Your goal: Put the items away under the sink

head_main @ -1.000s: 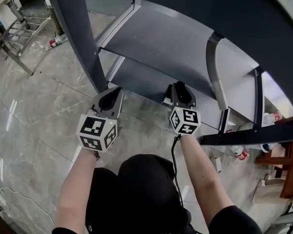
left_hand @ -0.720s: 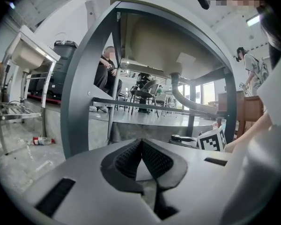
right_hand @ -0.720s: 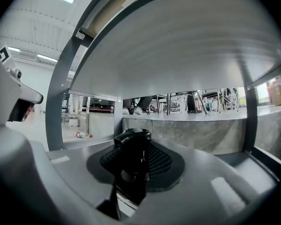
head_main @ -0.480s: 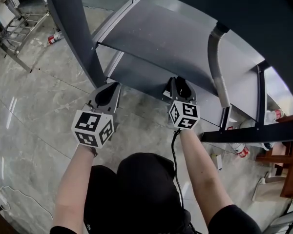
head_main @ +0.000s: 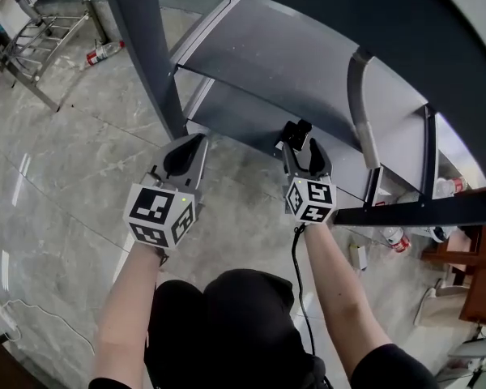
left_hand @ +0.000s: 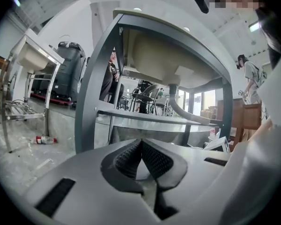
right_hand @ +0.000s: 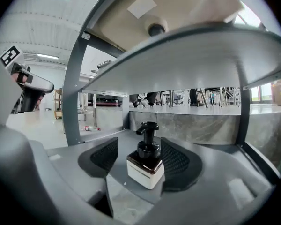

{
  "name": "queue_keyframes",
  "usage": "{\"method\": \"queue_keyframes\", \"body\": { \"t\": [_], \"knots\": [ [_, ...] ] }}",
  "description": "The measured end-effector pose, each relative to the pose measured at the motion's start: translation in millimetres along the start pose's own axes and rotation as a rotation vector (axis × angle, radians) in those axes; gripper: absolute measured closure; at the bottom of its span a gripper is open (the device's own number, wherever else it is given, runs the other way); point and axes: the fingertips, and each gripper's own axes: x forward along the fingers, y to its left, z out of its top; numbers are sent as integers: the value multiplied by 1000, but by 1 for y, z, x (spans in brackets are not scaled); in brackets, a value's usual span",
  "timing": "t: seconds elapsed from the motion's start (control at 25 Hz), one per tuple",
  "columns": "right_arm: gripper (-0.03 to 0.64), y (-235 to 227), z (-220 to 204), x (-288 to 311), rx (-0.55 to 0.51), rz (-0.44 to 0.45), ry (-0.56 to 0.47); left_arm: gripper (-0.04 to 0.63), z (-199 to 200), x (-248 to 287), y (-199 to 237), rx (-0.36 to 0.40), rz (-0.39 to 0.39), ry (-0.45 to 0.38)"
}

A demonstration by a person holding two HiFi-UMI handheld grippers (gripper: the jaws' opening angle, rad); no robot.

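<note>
A small pump bottle [right_hand: 147, 161], with a white base, dark top and black pump, stands upright on the grey lower shelf [right_hand: 124, 137] under the sink. It sits between the pads of my right gripper [right_hand: 138, 148], whose jaws have just been opening. The left pad is clear of the bottle and the right pad [right_hand: 174, 158] is very near it. In the head view the pump [head_main: 296, 133] shows just past my right gripper [head_main: 299, 147]. My left gripper [head_main: 190, 146] hovers before the shelf frame, its pads [left_hand: 141, 145] shut on nothing.
A grey frame leg [head_main: 158, 63] rises just left of my left gripper. An upper shelf [head_main: 292, 63] and a drain pipe [head_main: 360, 112] are above the bottle. A bottle [head_main: 105, 52] lies on the floor far left. Loose items [head_main: 397, 245] sit at the right.
The right jaws have spread apart, and the bottle's pump now shows beyond them in the head view. Both grippers have shifted slightly; the left one sits a little higher.
</note>
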Motion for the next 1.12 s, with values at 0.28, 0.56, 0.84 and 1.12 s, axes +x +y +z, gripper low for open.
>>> {"method": "queue_keyframes", "body": {
  "t": [0.28, 0.56, 0.84, 1.12],
  "knots": [
    [402, 61, 53, -84, 72, 54, 58, 586, 50, -71, -26, -13, 37, 49],
    [518, 114, 176, -150, 137, 112, 30, 586, 142, -140, -54, -59, 65, 54],
    [611, 151, 291, -220, 148, 153, -9, 586, 236, -189, -93, -85, 49, 42],
    [614, 160, 388, -278, 193, 138, -61, 586, 324, -232, -134, -125, 19, 18]
  ]
}}
